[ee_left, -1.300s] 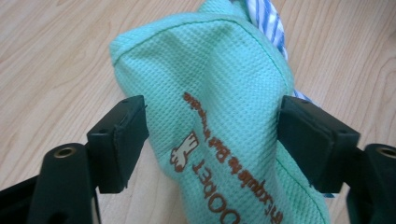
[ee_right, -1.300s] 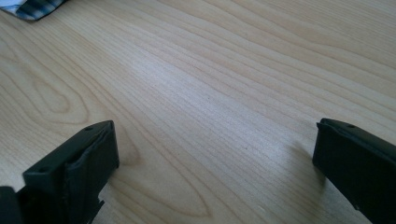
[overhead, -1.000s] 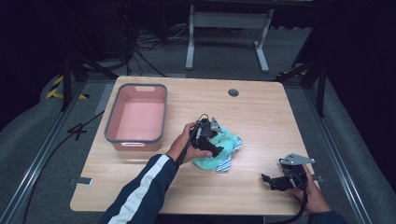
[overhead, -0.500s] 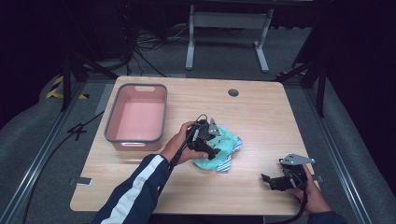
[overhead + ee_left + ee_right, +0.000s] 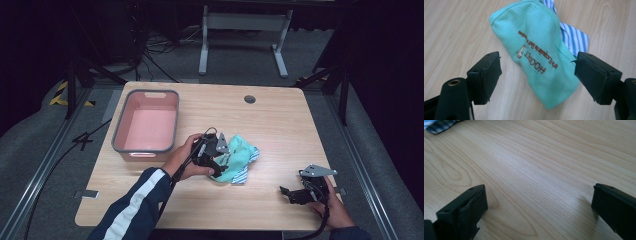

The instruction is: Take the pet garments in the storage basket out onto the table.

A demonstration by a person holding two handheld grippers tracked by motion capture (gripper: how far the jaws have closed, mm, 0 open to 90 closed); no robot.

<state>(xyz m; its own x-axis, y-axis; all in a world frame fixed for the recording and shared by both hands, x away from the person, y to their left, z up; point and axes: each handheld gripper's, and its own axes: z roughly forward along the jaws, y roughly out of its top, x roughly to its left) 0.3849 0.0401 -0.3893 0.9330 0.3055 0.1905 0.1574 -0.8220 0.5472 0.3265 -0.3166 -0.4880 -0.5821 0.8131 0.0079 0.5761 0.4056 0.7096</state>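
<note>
A teal cloth bag [image 5: 241, 154] with brown print lies crumpled near the table's middle, on top of a blue-and-white striped cloth [image 5: 239, 177]. My left gripper [image 5: 220, 161] hovers at its left edge. In the left gripper view the teal bag [image 5: 536, 50] lies between and below my open left gripper [image 5: 536, 77], whose pads do not touch it. The striped cloth [image 5: 574, 37] pokes out behind. My right gripper [image 5: 289, 194] rests near the table's front right corner. In the right gripper view, my right gripper [image 5: 539, 205] is open over bare wood.
A pink bin [image 5: 120, 134] with a grey rim stands on the left of the wooden table [image 5: 280, 125]. A round cable hole [image 5: 249, 99] sits at the back. A corner of striped cloth [image 5: 439, 126] shows in the right gripper view's top left.
My left gripper has shifted a little over the teal bag, and the forearm has swung slightly. The right gripper has stayed where it was.
</note>
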